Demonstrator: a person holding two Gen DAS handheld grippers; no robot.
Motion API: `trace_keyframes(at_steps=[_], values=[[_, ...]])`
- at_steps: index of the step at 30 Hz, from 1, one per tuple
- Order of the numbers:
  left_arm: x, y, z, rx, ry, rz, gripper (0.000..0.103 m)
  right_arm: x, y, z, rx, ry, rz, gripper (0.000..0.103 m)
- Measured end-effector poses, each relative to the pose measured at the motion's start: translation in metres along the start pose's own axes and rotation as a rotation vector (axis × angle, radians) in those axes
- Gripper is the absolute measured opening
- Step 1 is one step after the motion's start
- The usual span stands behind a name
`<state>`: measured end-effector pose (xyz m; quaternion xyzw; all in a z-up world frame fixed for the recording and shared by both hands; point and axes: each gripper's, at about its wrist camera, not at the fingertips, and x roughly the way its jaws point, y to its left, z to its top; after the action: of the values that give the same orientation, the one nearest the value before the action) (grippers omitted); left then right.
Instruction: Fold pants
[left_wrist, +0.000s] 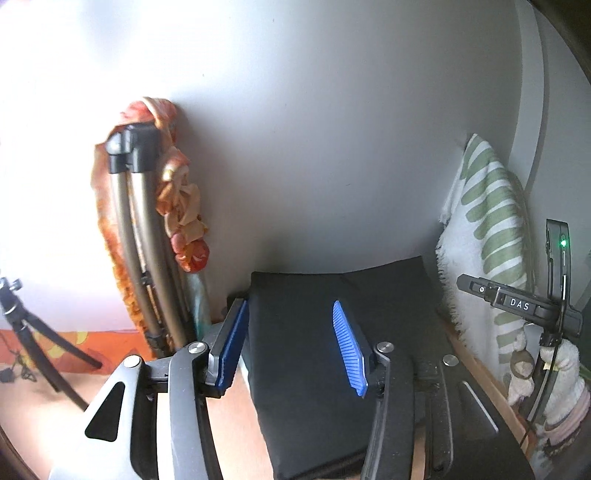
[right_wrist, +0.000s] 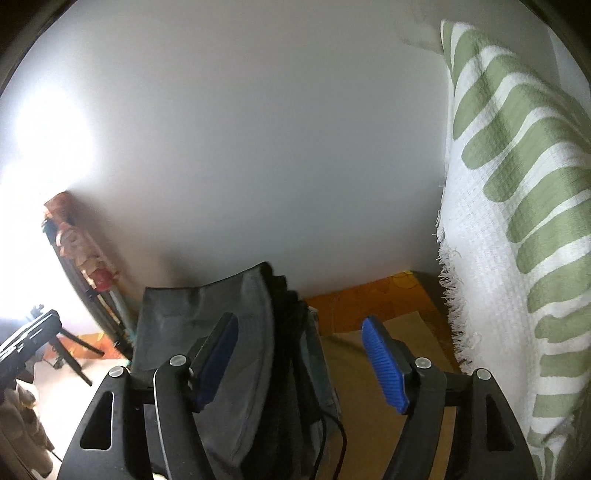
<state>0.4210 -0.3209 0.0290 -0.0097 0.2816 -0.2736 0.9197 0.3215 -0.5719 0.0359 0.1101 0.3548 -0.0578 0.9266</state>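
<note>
1. Black fabric, folded into a thick flat rectangle, is the pants (left_wrist: 314, 354); in the left wrist view they lie on a wooden table (left_wrist: 476, 363) that butts against a pale wall (left_wrist: 332, 147), below and ahead of the left tongs (left_wrist: 291, 345).
2. Both pairs of tongs are spread and pinch nothing: the left pair's blue pads (left_wrist: 347, 347) hover over the bundle, and the right tongs (right_wrist: 306, 360) hang apart over grey and black cloth, probably the same garment (right_wrist: 236, 354), though that cannot be told for sure.
3. Judging by the neat bundle, the folding looks nearly or wholly finished; any remaining step is likely a last fold or a squaring-up.
4. To do it well, each pair should come down on a near corner, grip every layer at once, and carry the edge over level so the stack does not skew.
5. A green-striped towel (right_wrist: 517, 206) hangs close on the right and a cable (right_wrist: 338, 439) lies near the cloth; neither should be caught.
</note>
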Motion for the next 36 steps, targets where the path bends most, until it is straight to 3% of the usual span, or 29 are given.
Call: trace_keyframes(at_steps=[14, 26, 36], values=[[-0.090, -0.012, -0.023, 0.017, -0.058, 0.008, 0.064, -0.076, 0.029, -0.032, -0.057, -0.046, 0.031, 0.078], [-0.168, -0.034, -0.066, 0.061, -0.105, -0.006, 0.075, -0.142, 0.069, -0.090, -0.094, -0.094, 0.089, 0.084], [-0.208, -0.034, -0.109, 0.038, -0.093, 0.005, 0.080, -0.180, 0.096, -0.140, -0.116, -0.109, 0.089, 0.088]])
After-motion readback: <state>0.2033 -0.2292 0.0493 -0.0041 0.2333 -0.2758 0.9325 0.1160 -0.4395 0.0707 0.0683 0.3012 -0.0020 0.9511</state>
